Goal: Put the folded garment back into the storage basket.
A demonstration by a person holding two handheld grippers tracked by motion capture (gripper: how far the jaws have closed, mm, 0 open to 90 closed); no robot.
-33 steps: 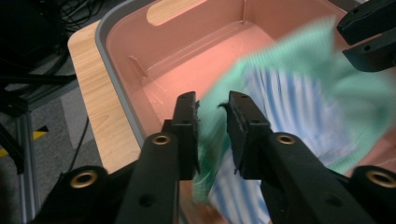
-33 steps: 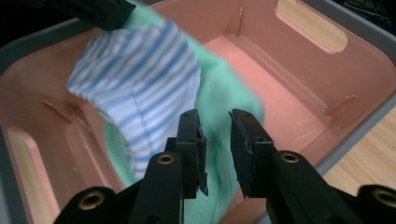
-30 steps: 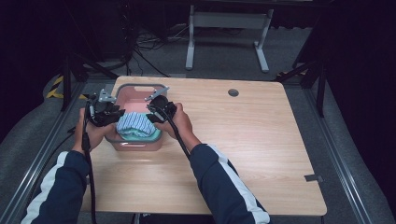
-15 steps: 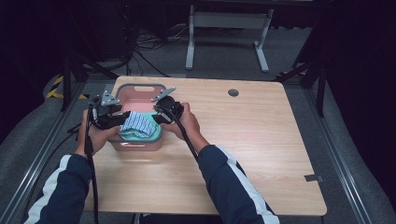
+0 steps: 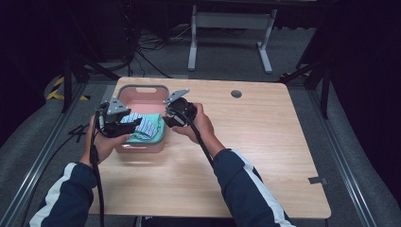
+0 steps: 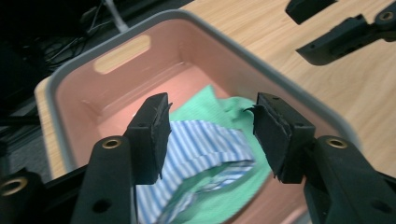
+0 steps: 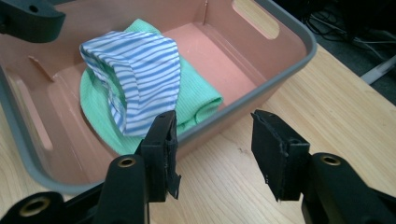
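- Left gripper (image 5: 135, 126): sits at left centre of the high view, in the person's left hand, over the left edge of the bin. Its jaws have just been opening and stand about half apart. In the left gripper view the pads (image 6: 152, 135) are clear of the cloth; nothing is held.
- Bin (image 5: 142, 90): pink, with a grey rim and a handle slot in the far wall. It stands on the table at upper left of the high view, near the table's left edge.
- Striped cloth (image 5: 143, 125): blue and white, folded, lying in the bin on top of the green cloth. In the left gripper view it lies below and between the jaws, apart from them. In the right gripper view it lies at upper left of the frame, inside the bin.
- Green cloth (image 5: 153, 134): under the striped cloth, on the bin floor, towards the near wall.
- Right gripper (image 5: 169, 118): at centre of the high view, in the person's right hand, at the bin's right edge. Its jaws have just been opening, about half apart, with nothing between them. In the right gripper view the jaws hang over the bin's rim and the bare table (image 7: 224, 186).
- Table (image 5: 265, 142): light wood, with a round hole at upper right.
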